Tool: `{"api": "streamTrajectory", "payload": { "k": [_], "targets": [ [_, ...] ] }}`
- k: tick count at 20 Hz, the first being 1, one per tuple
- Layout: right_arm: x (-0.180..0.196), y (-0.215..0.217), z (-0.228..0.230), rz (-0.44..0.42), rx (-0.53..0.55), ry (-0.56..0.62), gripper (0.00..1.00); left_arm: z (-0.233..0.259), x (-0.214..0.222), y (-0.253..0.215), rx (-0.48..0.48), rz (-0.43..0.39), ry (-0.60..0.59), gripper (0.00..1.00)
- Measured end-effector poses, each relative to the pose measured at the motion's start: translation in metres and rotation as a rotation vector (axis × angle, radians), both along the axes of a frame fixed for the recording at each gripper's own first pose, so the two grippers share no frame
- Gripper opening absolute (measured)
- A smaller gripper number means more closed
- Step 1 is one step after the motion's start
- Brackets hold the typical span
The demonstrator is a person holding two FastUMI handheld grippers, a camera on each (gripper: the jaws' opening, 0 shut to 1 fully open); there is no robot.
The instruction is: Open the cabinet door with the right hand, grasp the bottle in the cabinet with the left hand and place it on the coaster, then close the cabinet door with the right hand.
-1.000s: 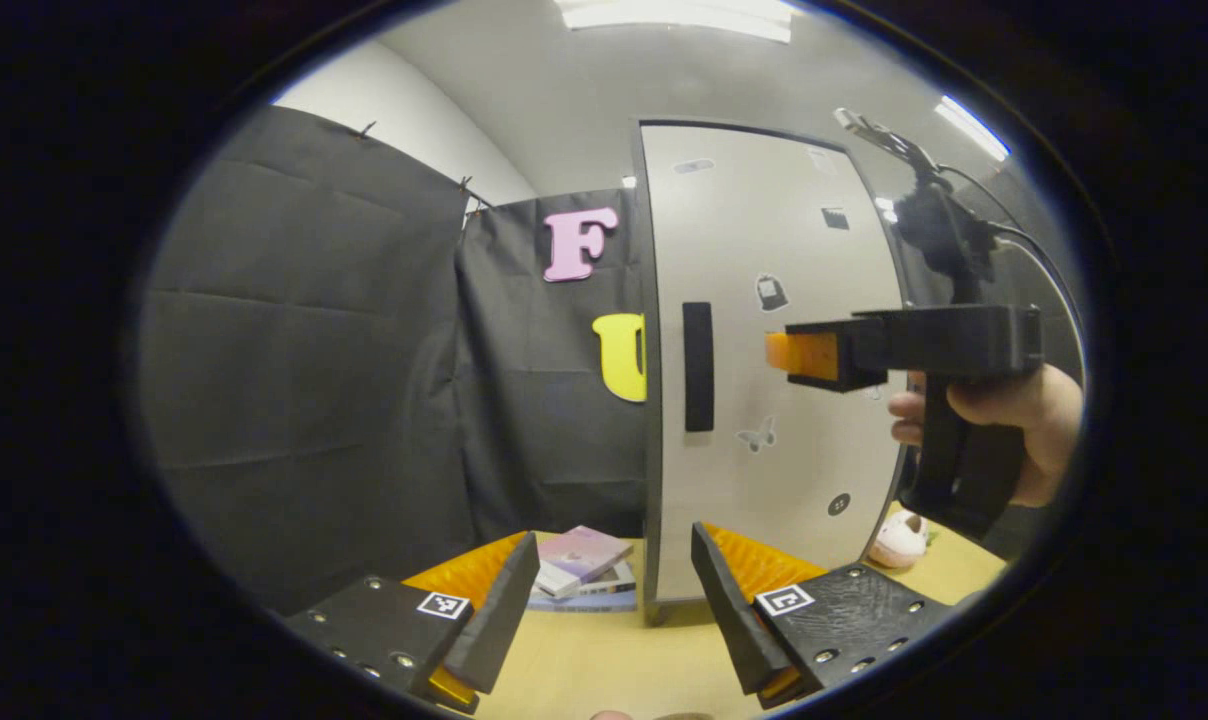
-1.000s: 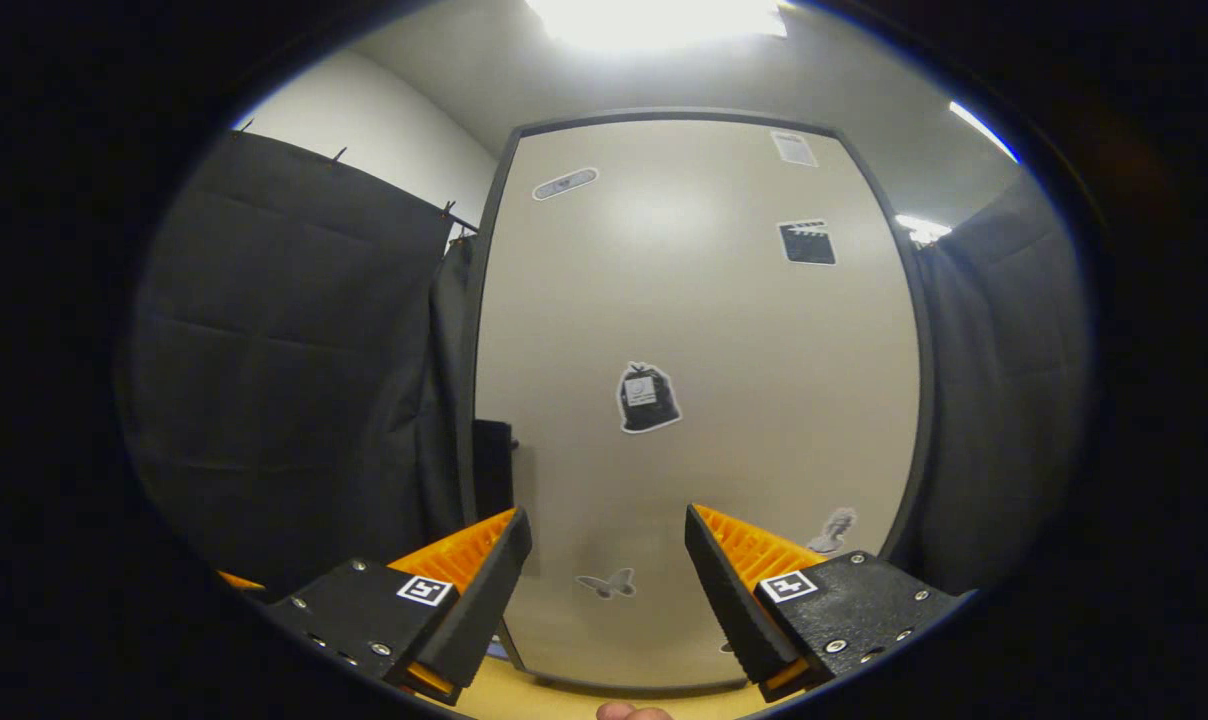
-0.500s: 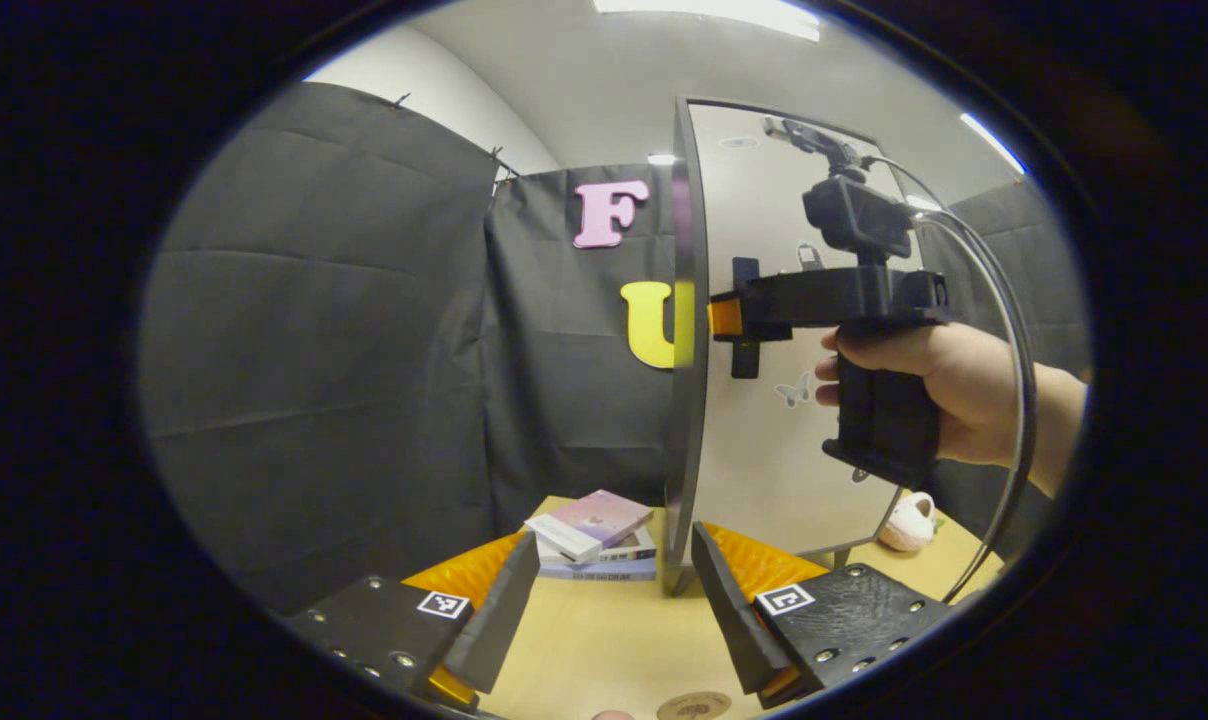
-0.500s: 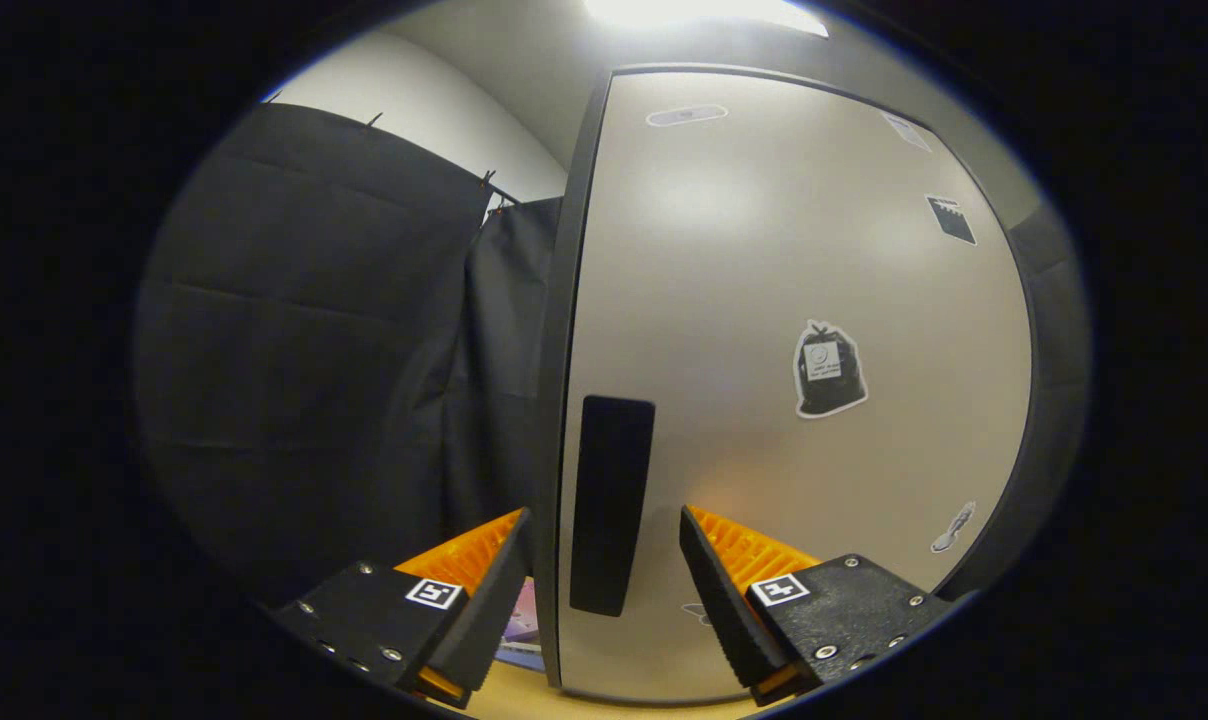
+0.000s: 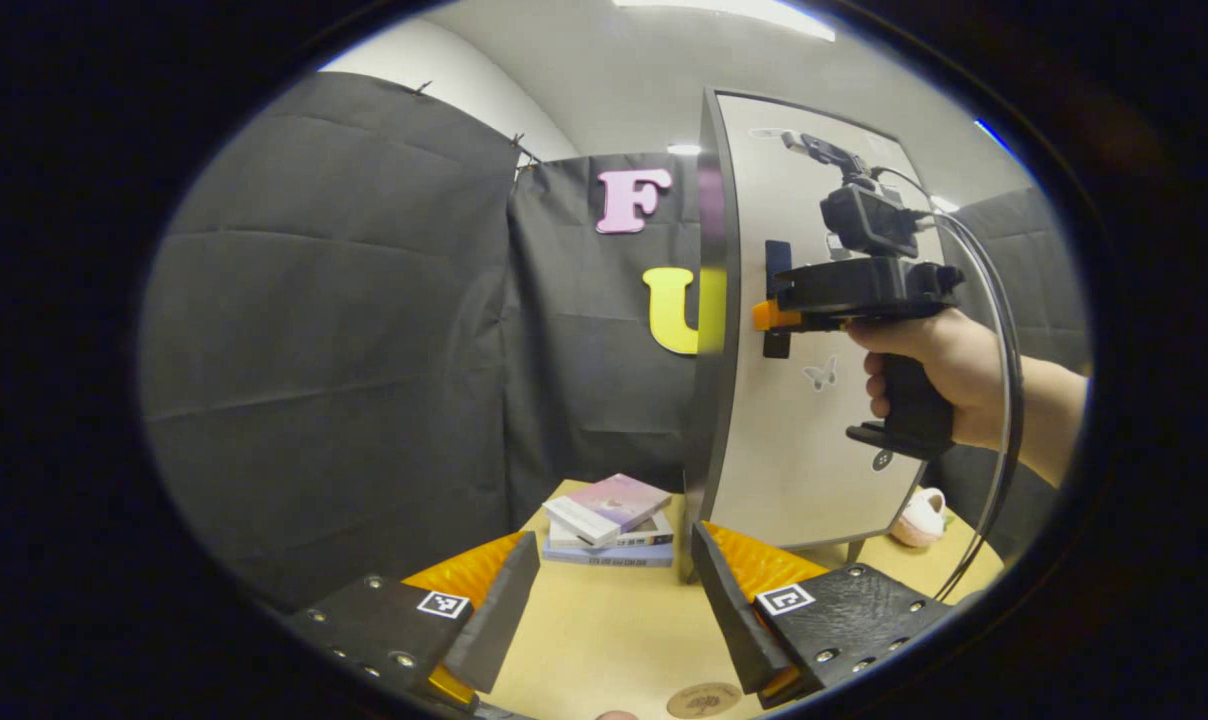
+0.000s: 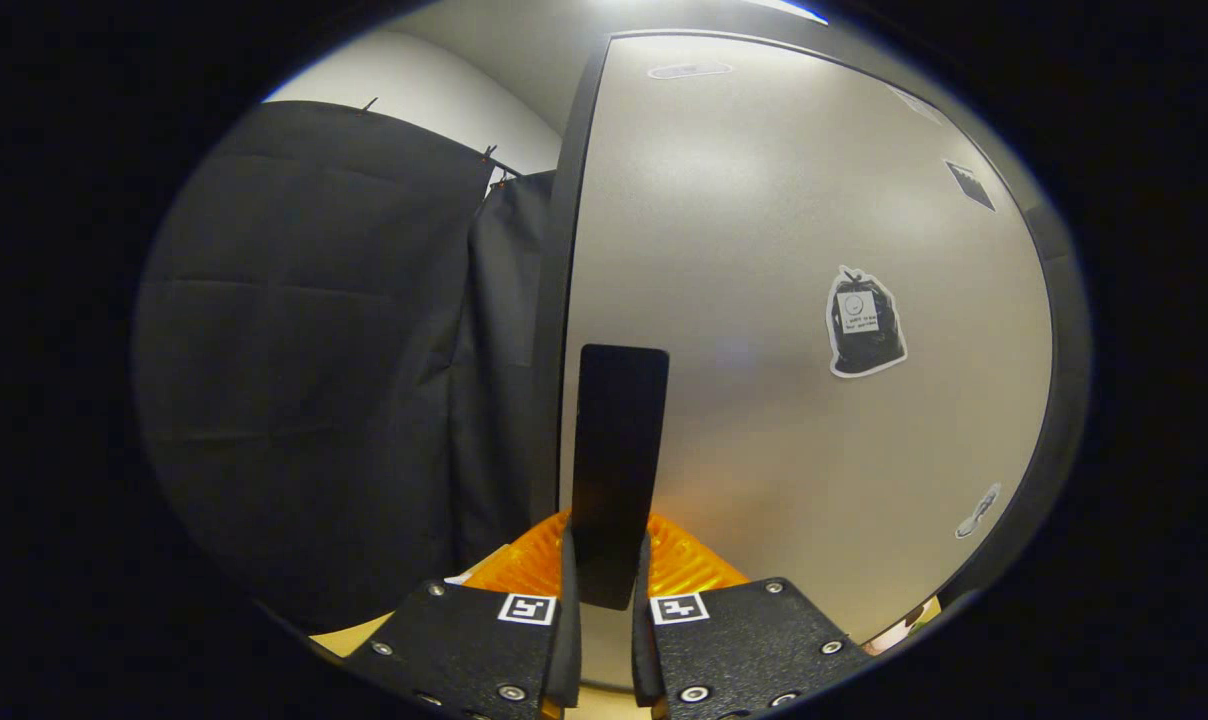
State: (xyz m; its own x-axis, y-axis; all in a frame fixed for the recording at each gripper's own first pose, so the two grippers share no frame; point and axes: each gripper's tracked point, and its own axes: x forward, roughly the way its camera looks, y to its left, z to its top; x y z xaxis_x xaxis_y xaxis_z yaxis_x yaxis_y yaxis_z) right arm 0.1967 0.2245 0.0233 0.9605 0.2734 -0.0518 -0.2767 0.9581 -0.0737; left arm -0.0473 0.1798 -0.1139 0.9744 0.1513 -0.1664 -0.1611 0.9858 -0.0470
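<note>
Both fingers of the right gripper (image 6: 604,585) clamp the door handle (image 6: 616,470) low down, so a skewed pull may slip off; left gripper (image 5: 614,590) hangs open above the coaster (image 5: 702,699), bottle unseen behind the cabinet door (image 5: 814,330).

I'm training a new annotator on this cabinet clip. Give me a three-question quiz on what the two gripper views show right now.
1. True or false: the right gripper is closed on the black vertical handle of the pale grey cabinet door.
2. Multiple choice: the left gripper is (A) open and holding nothing, (B) shut on a bottle, (C) shut on the handle.
3. Fill in: beside the door, on the tan wooden table, lies a stack of ____.

Key: 1 true; 2 A; 3 books.
</note>
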Motion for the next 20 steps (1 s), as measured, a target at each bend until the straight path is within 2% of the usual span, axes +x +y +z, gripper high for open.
{"api": "streamTrajectory", "payload": {
  "k": [2, 4, 5, 6, 8, 9, 11, 12, 13, 14, 20],
  "targets": [
    [-0.002, 0.000, 0.000, 0.023, 0.006, 0.007, 0.17, -0.002, 0.004, 0.000, 0.012, 0.000, 0.002, 0.81],
    [-0.009, 0.000, 0.000, 0.051, 0.008, 0.012, 0.17, -0.003, 0.005, 0.003, 0.025, -0.002, 0.002, 0.82],
    [-0.013, 0.000, 0.001, 0.062, 0.003, 0.010, 0.16, -0.003, 0.002, 0.004, 0.029, -0.002, 0.001, 0.94],
    [-0.017, 0.000, 0.001, 0.072, 0.000, 0.010, 0.16, -0.004, 0.000, 0.004, 0.027, -0.004, -0.001, 0.88],
    [-0.025, 0.000, 0.002, 0.103, 0.000, 0.016, 0.17, -0.005, -0.004, 0.004, 0.021, -0.004, 0.002, 0.94],
    [-0.030, -0.001, 0.002, 0.120, 0.004, 0.021, 0.16, -0.007, -0.005, 0.005, 0.020, -0.001, 0.005, 0.88],
    [-0.039, -0.001, 0.001, 0.155, 0.007, 0.026, 0.16, -0.006, -0.008, 0.003, 0.029, 0.011, 0.003, 0.88],
    [-0.043, -0.003, 0.002, 0.171, 0.008, 0.024, 0.17, -0.001, -0.011, 0.001, 0.039, 0.019, -0.002, 0.94],
    [-0.049, -0.004, 0.002, 0.186, 0.015, 0.023, 0.16, 0.005, -0.018, -0.002, 0.050, 0.029, -0.009, 0.94],
    [-0.053, -0.005, 0.003, 0.198, 0.024, 0.025, 0.17, 0.010, -0.024, -0.006, 0.057, 0.038, -0.012, 0.88],
    [-0.067, -0.017, 0.000, 0.248, 0.044, 0.053, 0.17, 0.020, -0.070, -0.043, 0.071, 0.045, 0.022, 0.88]
  ]
}}
